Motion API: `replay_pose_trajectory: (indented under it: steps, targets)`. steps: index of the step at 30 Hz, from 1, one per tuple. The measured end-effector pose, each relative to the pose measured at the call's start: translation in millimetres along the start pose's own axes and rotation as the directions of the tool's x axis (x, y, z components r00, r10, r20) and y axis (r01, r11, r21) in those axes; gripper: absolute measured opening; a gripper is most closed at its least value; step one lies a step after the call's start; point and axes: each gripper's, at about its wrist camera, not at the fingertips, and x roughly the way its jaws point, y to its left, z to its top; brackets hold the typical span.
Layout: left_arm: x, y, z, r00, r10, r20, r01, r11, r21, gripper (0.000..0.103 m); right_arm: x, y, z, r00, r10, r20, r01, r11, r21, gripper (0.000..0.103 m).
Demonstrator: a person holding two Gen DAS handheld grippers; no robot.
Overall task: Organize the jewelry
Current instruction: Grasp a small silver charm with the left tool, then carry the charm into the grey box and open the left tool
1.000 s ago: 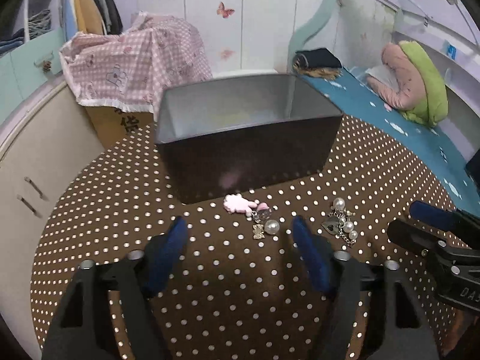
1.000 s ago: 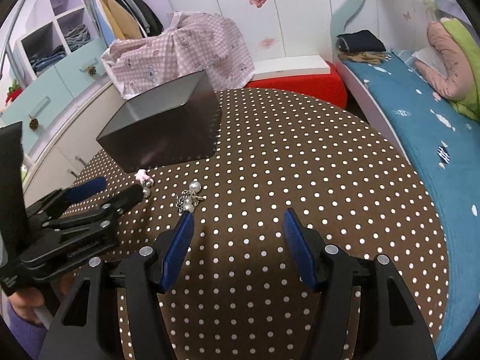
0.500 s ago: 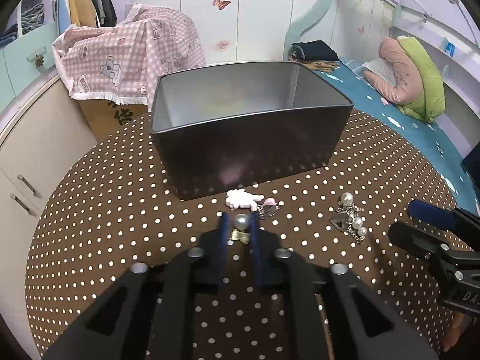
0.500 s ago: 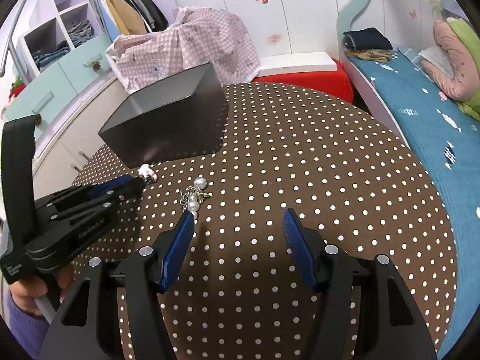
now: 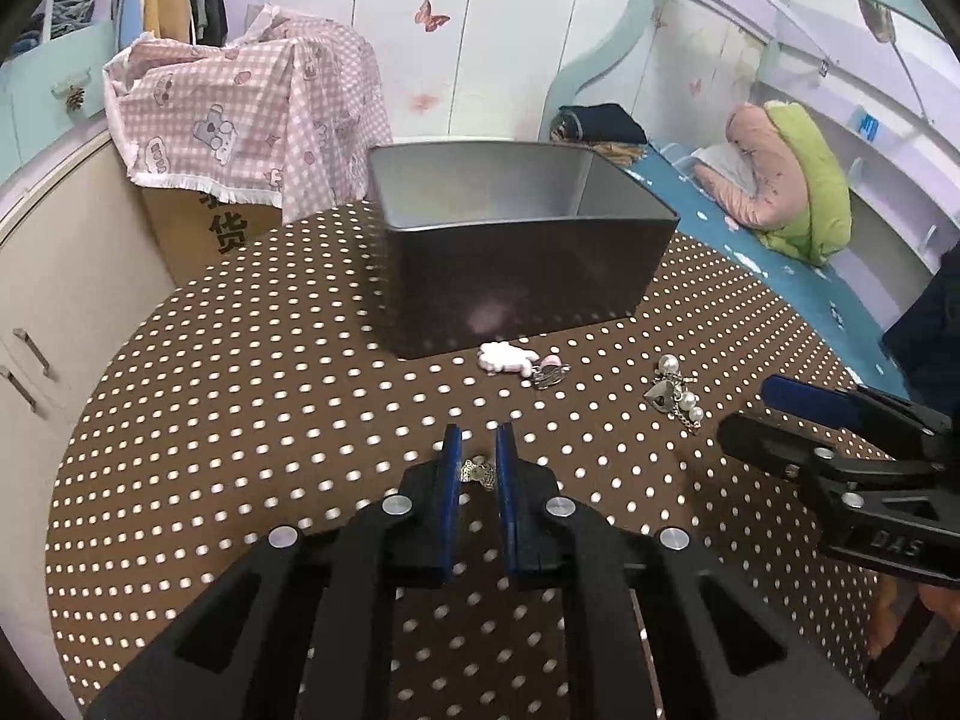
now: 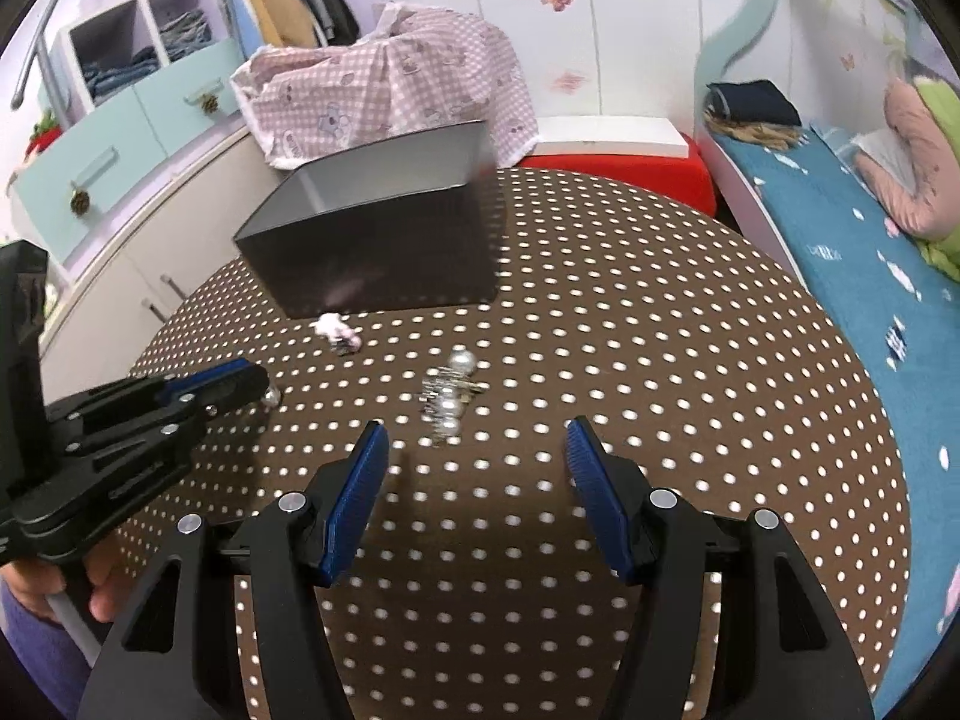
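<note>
My left gripper (image 5: pixel 478 468) is shut on a small pearl-and-gilt charm (image 5: pixel 477 472), whose pearl (image 6: pixel 271 397) shows at the fingertips in the right wrist view. An open dark box (image 5: pixel 522 282) stands beyond on the brown dotted tablecloth (image 5: pixel 270 420). A pink charm (image 5: pixel 504 358) lies at the box's front wall. A pearl and heart cluster (image 6: pixel 447 390) lies just ahead of my right gripper (image 6: pixel 477 450), which is open with nothing between its fingers.
A pink checked cloth (image 5: pixel 252 120) covers a carton behind the table on the left. A bed with a blue sheet (image 6: pixel 870 252) runs along the right side. A red stool (image 6: pixel 630 171) stands past the table's far edge. Cream cabinets (image 5: pixel 54 288) flank the left.
My left gripper has shut on the pearl charm and drawn it back from the pink charm. The right gripper has edged closer to the pearl cluster, still open.
</note>
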Motion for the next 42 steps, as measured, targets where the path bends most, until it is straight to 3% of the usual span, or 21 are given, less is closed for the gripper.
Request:
replay_pose_trajectory:
  steps: [13, 19, 21, 22, 23, 30, 42]
  targets:
    - [-18.5, 50.2, 2.3, 0.999, -0.007, 0.040, 0.011, 0.997, -0.081, 0.010, 39.6, 68.6, 34.9, 0.999, 0.017, -0.032, -0.021, 0.990, -0.142, 0.059]
    - [-20.9, 63.0, 6.1, 0.998, -0.026, 0.049, 0.030, 0.995, -0.099, 0.010, 67.8, 75.6, 43.6, 0.998, 0.024, -0.065, -0.033, 0.988, -0.148, 0.043]
    - [-20.9, 64.5, 7.3, 0.998, -0.036, 0.050, 0.041, 0.994, -0.102, 0.010, 69.9, 76.0, 45.6, 0.998, 0.016, -0.068, -0.026, 0.988, -0.154, 0.031]
    - [-20.8, 65.5, 8.1, 0.998, -0.039, 0.053, 0.045, 0.993, -0.105, 0.010, 70.7, 75.8, 45.9, 0.998, 0.016, -0.068, -0.026, 0.988, -0.153, 0.020]
    - [-20.6, 65.8, 8.7, 0.998, -0.042, 0.053, 0.047, 0.993, -0.105, 0.010, 70.7, 75.7, 45.6, 0.997, 0.020, -0.069, -0.030, 0.988, -0.153, 0.018]
    - [-24.8, 63.8, 16.7, 0.994, -0.080, 0.069, 0.086, 0.991, -0.099, 0.010, 57.9, 77.2, 38.5, 0.997, 0.030, -0.066, -0.041, 0.985, -0.169, 0.017]
    - [-53.2, 36.2, 54.4, 0.977, -0.161, 0.141, 0.167, 0.985, -0.033, 0.010, -22.3, 66.2, 68.6, 0.994, 0.071, 0.084, -0.058, 0.988, -0.145, 0.016]
